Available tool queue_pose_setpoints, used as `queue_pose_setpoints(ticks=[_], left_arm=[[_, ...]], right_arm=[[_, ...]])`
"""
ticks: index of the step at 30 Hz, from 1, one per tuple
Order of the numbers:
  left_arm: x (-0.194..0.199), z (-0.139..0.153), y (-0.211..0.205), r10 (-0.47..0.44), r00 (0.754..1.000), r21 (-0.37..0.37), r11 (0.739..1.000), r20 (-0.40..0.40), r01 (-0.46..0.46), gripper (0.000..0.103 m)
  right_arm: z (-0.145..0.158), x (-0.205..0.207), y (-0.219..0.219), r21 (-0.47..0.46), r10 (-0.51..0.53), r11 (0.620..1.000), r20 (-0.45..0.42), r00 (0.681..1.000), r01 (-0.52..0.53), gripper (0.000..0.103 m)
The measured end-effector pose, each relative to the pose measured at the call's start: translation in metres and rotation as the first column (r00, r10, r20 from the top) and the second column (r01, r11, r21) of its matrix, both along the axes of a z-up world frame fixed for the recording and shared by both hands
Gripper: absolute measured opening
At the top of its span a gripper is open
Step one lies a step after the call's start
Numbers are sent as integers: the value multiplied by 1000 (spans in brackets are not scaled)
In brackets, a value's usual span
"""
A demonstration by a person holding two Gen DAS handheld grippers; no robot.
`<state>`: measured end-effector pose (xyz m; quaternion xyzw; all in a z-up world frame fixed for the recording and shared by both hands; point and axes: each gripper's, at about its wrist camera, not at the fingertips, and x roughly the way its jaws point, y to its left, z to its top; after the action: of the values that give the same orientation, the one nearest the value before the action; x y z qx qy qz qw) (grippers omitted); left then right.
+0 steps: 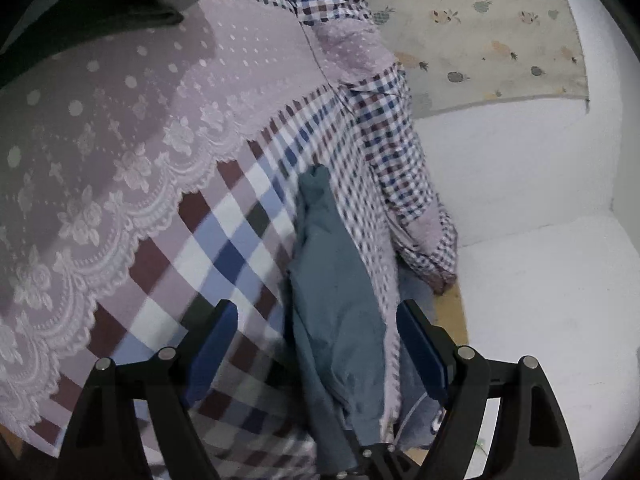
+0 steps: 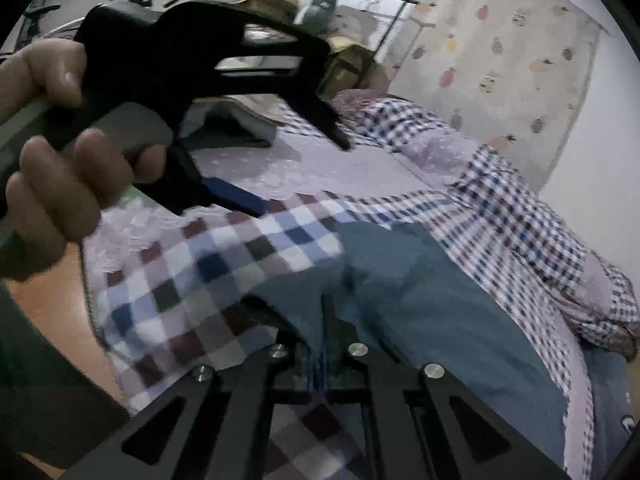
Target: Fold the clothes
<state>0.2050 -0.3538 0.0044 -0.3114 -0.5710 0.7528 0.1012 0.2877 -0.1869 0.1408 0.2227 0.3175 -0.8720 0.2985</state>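
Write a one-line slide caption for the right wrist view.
Right gripper shut on teal garment over the checked bedspread, with the hand-held left gripper alongside.

light: dim, flat | blur: near cloth smeared | edges: fisheye bending, black corners

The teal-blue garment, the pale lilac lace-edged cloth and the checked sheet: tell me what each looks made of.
Teal-blue garment: seemingly plain woven cotton, matte, with soft creases and no sheen.
Pale lilac lace-edged cloth: sheer lace or netting, with raised dots, floral motifs and a scalloped border; fibre unclear.
Checked sheet: thin, matte woven fabric, probably cotton, check running through it.
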Motion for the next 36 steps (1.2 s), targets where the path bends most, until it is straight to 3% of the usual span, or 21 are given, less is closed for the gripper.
queue_pose_setpoints(ticks=[2,4,8,12,16,19,21,25,30,31,34,36], left_arm=[[-1,-2,-2,13,1000,-3,1000,8,-13,84],[-3,-5,-5,27,1000,-7,1000,15,-27,84],[-6,-8,-6,39,999,-9,999,21,-39,84],[-16,-10,-2,19,999,-39,999,31,-18,84],[-15,-13,13,-67,994,-109,991,89,76,84],[-4,-17,33,-129,985,-166,975,110,146,84],[8,-23,47,-156,981,-162,971,116,173,82],[14,-31,71,-199,967,-205,951,159,230,63],[13,-40,90,-210,953,-222,940,218,258,60],[15,-41,88,-196,953,-219,944,232,247,50],[22,-46,76,-143,957,-186,963,251,193,3],[25,-41,68,-122,972,-152,976,201,154,3]], right_arm=[[-6,2,-2,24,5,1000,10,1000,-5,2],[-13,14,-9,47,52,998,11,999,-52,11],[-30,58,-25,86,253,963,46,966,-256,29],[-45,89,-26,152,318,938,-19,948,-312,42],[-44,80,-6,127,239,964,-25,971,-234,56],[-35,60,13,72,154,986,-6,988,-153,61],[-26,44,27,19,88,996,13,996,-88,62],[-9,20,53,-69,-6,998,26,1000,8,63],[1,19,63,-66,-20,998,-20,1000,18,71],[2,21,63,-60,-14,998,-28,1000,13,73],[-3,24,57,-21,9,1000,-51,999,-10,76],[-9,25,52,13,28,1000,-67,997,-28,77]])
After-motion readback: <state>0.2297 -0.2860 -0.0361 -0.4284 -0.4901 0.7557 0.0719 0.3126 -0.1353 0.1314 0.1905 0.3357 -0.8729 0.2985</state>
